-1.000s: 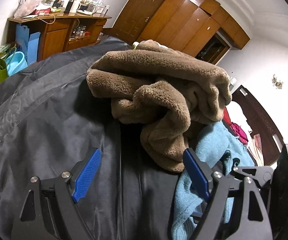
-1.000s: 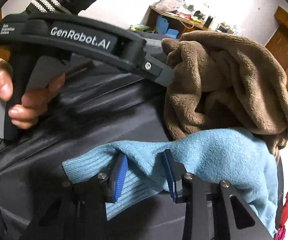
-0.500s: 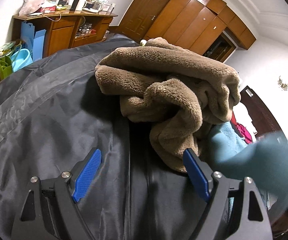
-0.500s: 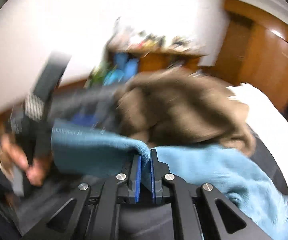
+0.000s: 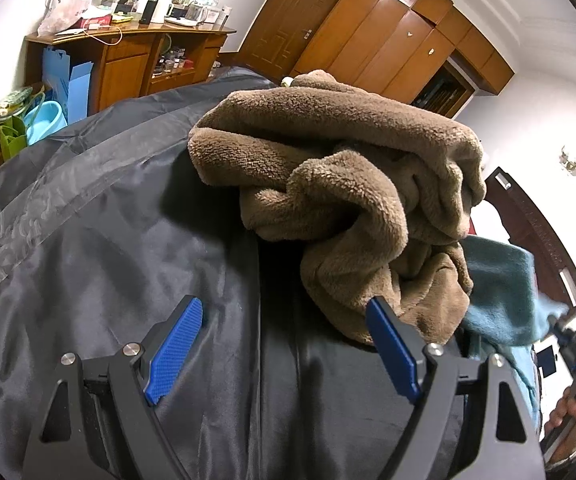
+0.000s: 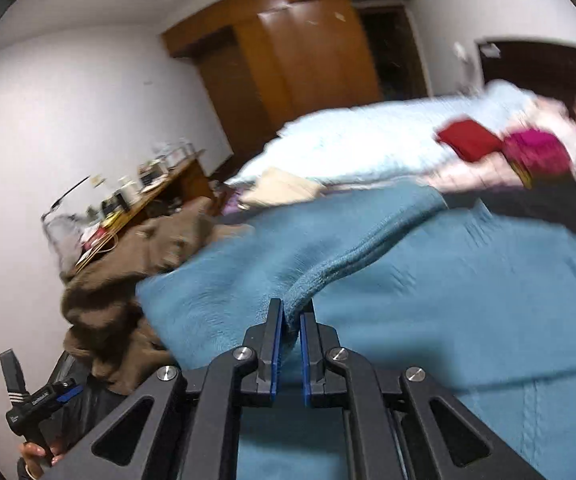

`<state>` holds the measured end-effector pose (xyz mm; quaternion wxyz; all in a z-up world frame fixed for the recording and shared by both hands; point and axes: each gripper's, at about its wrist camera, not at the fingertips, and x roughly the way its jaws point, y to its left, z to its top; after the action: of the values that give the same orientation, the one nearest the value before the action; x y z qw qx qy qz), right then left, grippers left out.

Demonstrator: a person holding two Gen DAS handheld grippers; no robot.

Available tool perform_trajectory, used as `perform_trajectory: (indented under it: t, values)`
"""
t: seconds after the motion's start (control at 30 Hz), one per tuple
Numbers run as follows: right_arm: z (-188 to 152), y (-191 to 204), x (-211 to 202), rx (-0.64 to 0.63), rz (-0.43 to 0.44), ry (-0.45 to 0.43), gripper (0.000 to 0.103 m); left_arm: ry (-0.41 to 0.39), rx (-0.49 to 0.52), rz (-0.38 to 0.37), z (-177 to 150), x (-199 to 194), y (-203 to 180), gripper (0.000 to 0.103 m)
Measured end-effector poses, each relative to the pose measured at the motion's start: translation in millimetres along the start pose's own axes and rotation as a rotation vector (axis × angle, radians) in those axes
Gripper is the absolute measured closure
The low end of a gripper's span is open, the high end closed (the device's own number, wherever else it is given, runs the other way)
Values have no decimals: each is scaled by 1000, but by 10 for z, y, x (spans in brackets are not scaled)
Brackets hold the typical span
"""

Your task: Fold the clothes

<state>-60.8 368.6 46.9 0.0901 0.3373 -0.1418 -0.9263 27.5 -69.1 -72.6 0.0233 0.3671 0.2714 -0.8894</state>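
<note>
A teal knit sweater (image 6: 428,288) stretches out from my right gripper (image 6: 288,344), whose blue pads are shut on a fold of its edge. In the left wrist view the same sweater (image 5: 496,284) shows at the right, behind a crumpled brown fleece garment (image 5: 352,184). The right gripper (image 5: 564,330) appears there at the far right edge, held by a hand. My left gripper (image 5: 284,344) stands open over the dark bed cover (image 5: 88,260), with nothing between its fingers. Its right finger (image 5: 392,352) is just in front of the fleece's lower edge. The fleece (image 6: 120,292) lies left of the sweater.
A wooden desk (image 5: 128,48) with clutter stands at the back left, with a blue basin (image 5: 46,118) on the floor beside it. Wooden wardrobes (image 5: 388,40) line the far wall. Pale bedding (image 6: 368,144) with red and magenta items (image 6: 504,144) lies beyond the sweater.
My right gripper shut on the teal sweater's edge, then swung away to the right, rolling and lifting the sweater off from beside the fleece. The left gripper stayed put and open.
</note>
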Motion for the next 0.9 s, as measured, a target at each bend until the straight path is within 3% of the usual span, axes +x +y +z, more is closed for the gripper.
perform_trajectory:
  t: [0.2, 0.3, 0.33, 0.37, 0.43, 0.7, 0.9]
  values:
    - [-383, -469, -52, 85, 6, 83, 93, -8, 17, 30, -10, 18, -30, 17]
    - [-509, -752, 130, 136, 36, 157, 83, -11, 20, 40, -19, 16, -35, 17]
    - [-569, -838, 126, 156, 49, 177, 73, -12, 21, 43, -24, 11, -35, 17]
    - [-628, -914, 70, 176, 51, 184, 48, -13, 21, 47, -28, 8, -37, 17]
    - [-719, -1074, -71, 225, 58, 181, 18, -14, 24, 52, -40, -6, -41, 17]
    - [-839, -1736, -555, 423, 87, 98, 18, -14, 41, 77, -67, -20, -76, 17]
    - [-959, -1816, -376, 526, 220, 154, 18, -12, 50, 87, -75, -22, -107, 17]
